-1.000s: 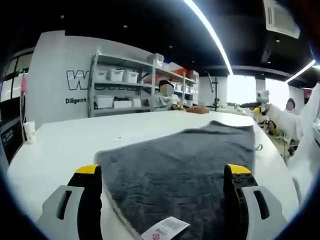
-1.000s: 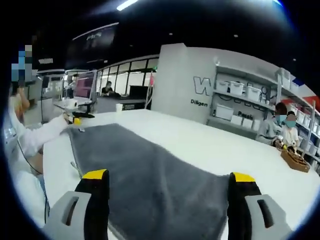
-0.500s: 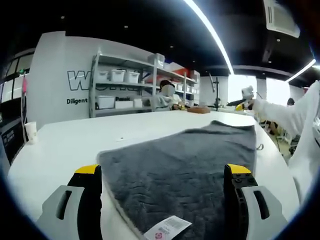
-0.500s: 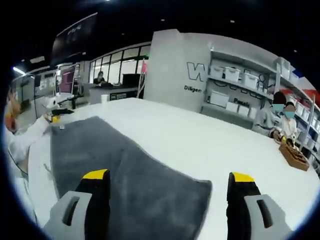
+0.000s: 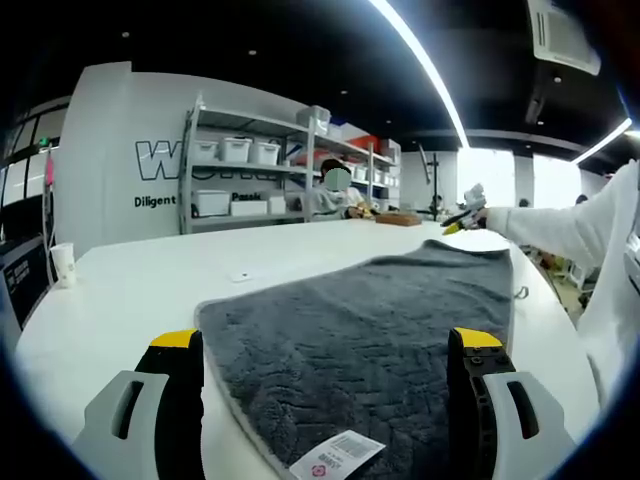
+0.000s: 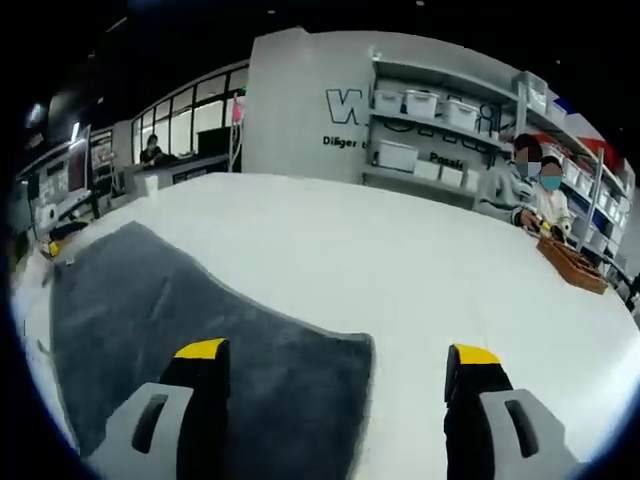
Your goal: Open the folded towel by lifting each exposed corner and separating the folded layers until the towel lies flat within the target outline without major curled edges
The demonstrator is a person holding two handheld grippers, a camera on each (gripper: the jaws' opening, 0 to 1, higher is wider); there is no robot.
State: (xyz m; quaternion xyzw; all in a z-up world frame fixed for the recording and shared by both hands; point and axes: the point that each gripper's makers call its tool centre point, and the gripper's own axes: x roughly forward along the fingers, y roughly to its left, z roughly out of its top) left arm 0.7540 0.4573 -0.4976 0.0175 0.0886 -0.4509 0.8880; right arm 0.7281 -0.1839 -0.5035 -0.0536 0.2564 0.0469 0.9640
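The left tongs are wide open at the bottom of the left gripper view, with the gray towel lying flat on the white table between them. The right tongs are wide open too, and the towel's corner lies near the left jaw at the lower left of the right gripper view. A white tag sits on the towel's near edge.

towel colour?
Dark grey towel, with a paler edge trim and a white barcode tag. Clearest in the left gripper view.
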